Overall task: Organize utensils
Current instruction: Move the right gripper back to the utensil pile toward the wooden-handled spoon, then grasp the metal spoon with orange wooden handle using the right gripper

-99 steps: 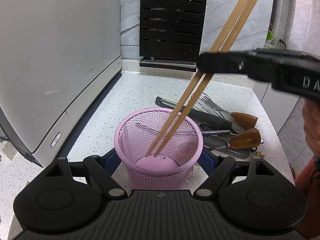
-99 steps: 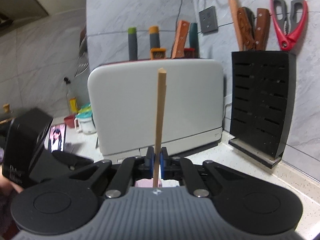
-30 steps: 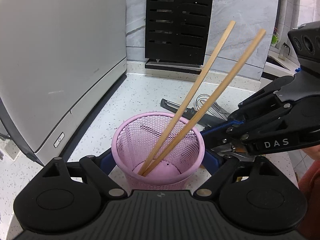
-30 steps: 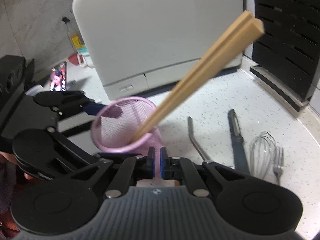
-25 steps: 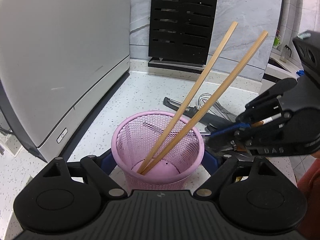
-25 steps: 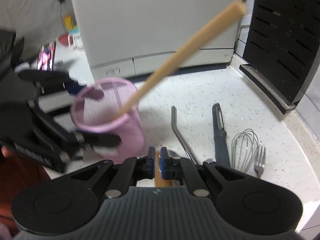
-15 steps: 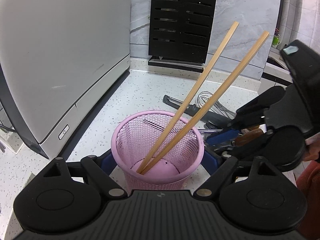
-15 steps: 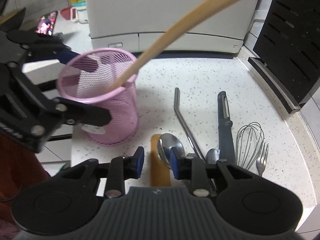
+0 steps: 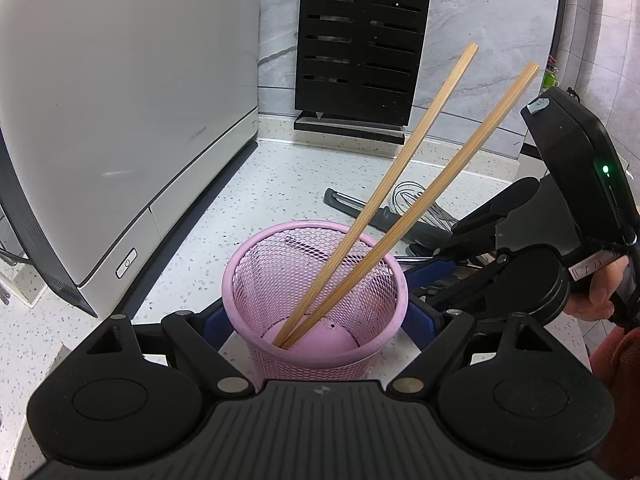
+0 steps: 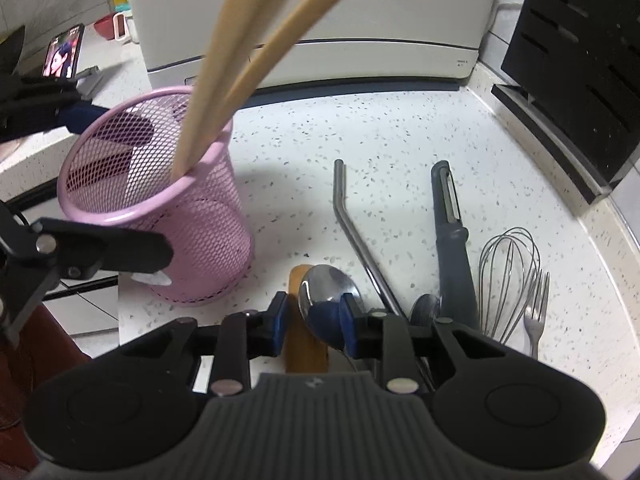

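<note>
My left gripper (image 9: 316,316) is shut on the pink mesh cup (image 9: 316,280), which stands on the counter. Two wooden chopsticks (image 9: 400,196) lean in the cup toward the right. In the right wrist view the cup (image 10: 160,208) stands at the left with the chopsticks (image 10: 240,60) in it. My right gripper (image 10: 314,316) is open, its jaws low on either side of a metal spoon (image 10: 328,292) and a wooden handle (image 10: 302,340) on the counter.
A bent metal straw (image 10: 356,232), a grey peeler (image 10: 452,232), a whisk (image 10: 508,272) and a fork (image 10: 534,316) lie right of the spoon. A white appliance (image 9: 120,120) stands at the left, a black knife block (image 9: 360,40) at the back. The counter edge (image 10: 120,320) is close.
My right gripper let go of the chopsticks, which now rest in the cup. It moved down to the utensils on the counter and opened around the spoon.
</note>
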Tool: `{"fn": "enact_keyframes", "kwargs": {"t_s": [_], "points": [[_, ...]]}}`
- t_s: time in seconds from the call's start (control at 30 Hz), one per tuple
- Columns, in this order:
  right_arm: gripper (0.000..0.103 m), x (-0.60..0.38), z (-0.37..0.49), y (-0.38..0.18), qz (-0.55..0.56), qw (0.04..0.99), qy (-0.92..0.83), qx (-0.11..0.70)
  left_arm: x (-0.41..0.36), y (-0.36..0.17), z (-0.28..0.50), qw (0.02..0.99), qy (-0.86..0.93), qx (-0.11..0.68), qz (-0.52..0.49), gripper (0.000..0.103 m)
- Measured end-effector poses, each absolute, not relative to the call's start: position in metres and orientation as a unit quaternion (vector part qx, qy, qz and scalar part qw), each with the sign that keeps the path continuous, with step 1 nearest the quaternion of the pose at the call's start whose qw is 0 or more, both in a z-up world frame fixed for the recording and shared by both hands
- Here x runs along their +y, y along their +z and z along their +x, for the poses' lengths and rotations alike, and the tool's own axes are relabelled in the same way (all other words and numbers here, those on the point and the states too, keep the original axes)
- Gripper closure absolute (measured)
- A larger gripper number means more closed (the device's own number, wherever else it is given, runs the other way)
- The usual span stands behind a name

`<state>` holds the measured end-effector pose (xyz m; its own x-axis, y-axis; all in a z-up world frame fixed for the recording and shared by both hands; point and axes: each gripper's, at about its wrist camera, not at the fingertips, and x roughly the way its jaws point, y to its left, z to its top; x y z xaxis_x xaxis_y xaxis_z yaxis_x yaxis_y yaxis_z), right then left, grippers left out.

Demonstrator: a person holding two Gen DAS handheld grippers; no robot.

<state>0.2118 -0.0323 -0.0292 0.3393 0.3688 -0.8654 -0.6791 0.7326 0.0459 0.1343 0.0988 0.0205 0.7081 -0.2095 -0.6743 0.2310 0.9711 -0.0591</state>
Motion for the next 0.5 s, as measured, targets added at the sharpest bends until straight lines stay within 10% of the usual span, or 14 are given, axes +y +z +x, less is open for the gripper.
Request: {"fn": "enact_keyframes", "kwargs": {"t_s": [0.23, 0.5], "points": [[0.1, -0.031, 0.207, -0.025, -0.157, 0.805, 0.334, 0.464, 0.097, 0.019, 0.135, 0.924, -0.12, 0.362, 0.019, 0.004], [0.103, -0.031, 0.2, -0.015, -0.175, 0.821, 0.327, 0.433, 0.097, 0.019, 0.135, 0.924, -0.121, 0.363, 0.019, 0.004]]}}
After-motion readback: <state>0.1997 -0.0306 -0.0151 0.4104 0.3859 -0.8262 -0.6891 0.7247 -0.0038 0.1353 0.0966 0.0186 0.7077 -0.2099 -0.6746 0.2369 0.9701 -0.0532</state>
